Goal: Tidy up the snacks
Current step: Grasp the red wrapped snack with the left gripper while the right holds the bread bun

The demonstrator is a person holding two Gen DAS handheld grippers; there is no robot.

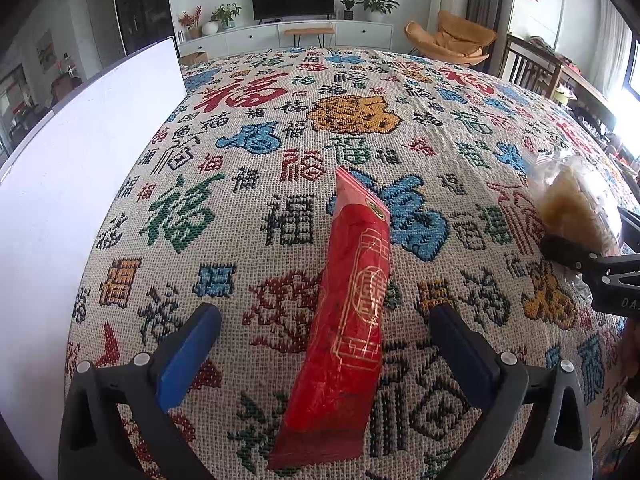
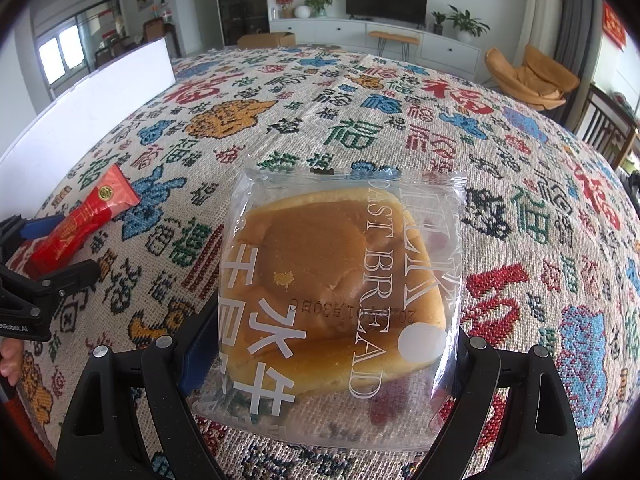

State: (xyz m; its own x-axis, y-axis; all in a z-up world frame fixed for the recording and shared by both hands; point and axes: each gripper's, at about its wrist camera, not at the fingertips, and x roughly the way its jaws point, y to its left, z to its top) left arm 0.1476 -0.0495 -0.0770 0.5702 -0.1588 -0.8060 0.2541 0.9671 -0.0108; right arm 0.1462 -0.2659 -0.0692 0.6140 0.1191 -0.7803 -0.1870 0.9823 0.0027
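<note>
A long red snack packet (image 1: 352, 312) with gold print lies flat on the patterned tablecloth (image 1: 256, 216). My left gripper (image 1: 326, 320) stands open around it, and its blue pads (image 1: 188, 356) are clear of the packet on both sides. A bun in a clear bread bag (image 2: 336, 280) with white lettering sits between the fingers of my right gripper (image 2: 336, 320), which press on the bag's sides. The left wrist view has that bread bag (image 1: 576, 208) and the right gripper (image 1: 596, 232) at the far right edge. The right wrist view has the red packet (image 2: 92, 212) and the left gripper (image 2: 66, 240) at the far left.
A white upright panel (image 1: 80, 160) stands along the table's left side. Beyond the table are a TV cabinet (image 1: 292, 36) with plants, an orange lounge chair (image 1: 452, 40) and wooden chairs (image 1: 532, 68). A person's fingers (image 2: 8, 356) show at the left edge.
</note>
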